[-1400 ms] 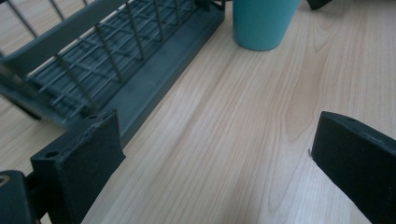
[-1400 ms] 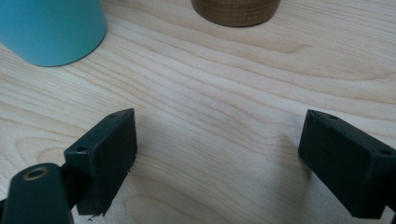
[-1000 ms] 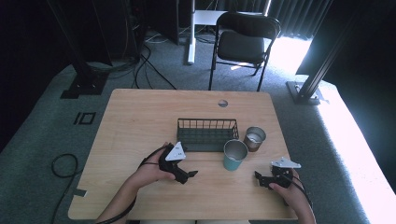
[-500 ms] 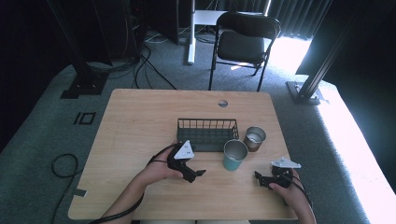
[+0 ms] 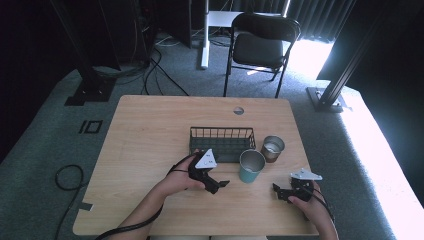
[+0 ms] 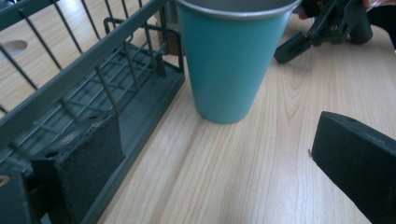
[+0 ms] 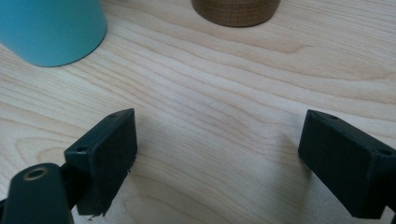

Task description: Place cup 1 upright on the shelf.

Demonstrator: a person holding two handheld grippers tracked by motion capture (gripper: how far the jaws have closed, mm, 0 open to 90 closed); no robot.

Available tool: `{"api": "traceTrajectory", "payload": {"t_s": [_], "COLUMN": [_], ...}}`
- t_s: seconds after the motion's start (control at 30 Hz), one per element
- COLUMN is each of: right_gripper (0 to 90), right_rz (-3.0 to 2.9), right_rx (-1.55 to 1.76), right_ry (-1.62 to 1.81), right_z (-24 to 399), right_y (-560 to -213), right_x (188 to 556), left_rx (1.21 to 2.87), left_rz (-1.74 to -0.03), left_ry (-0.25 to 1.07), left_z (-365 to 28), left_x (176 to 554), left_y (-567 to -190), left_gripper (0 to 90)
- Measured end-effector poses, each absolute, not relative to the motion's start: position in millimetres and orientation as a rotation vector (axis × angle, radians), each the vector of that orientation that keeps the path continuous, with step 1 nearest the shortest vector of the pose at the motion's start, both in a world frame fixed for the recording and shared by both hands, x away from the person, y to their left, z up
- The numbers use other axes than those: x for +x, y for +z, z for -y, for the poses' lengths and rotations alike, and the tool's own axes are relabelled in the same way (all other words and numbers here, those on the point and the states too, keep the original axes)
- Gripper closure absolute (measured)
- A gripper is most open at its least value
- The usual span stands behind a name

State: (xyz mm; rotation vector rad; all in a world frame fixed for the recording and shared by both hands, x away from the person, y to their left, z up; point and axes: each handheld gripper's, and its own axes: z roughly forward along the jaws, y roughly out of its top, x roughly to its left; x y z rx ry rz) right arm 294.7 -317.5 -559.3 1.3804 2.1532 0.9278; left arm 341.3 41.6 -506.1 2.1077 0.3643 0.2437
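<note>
A teal cup (image 5: pixel 251 166) stands upright on the wooden table (image 5: pixel 150 130), just in front of the right end of a dark wire basket (image 5: pixel 220 142). My left gripper (image 5: pixel 220 186) lies low on the table left of the cup, open and holding nothing. In the left gripper view the teal cup (image 6: pixel 233 60) stands ahead between the wide jaws of the left gripper (image 6: pixel 219 163), with the basket (image 6: pixel 93 84) beside the left jaw. My right gripper (image 5: pixel 279 192) rests near the front right, open. In the right gripper view that gripper (image 7: pixel 219 158) holds only bare wood between its jaws.
A small brown cup with a metal inside (image 5: pixel 273 148) stands right of the basket, behind the teal cup; its base (image 7: pixel 236 9) and the teal cup (image 7: pixel 51 28) show ahead of the right gripper. A round cable hole (image 5: pixel 239 110) sits near the far edge.
My left gripper has slid to the right along the front of the basket, closer to the teal cup. The right gripper has stayed where it was.
</note>
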Motion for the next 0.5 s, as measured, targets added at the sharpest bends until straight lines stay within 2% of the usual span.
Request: {"api": "traceTrajectory", "payload": {"t_s": [0.5], "right_gripper": [11.2], "right_rz": [-2.153], "right_rx": [1.381], "right_ry": [0.928], "right_z": [318], "right_y": [-559], "right_x": [295], "left_rx": [2.108], "left_rz": [-0.331], "left_ry": [0.215], "left_z": [-18], "left_x": [352], "left_y": [-504], "left_gripper": [2.7]}}
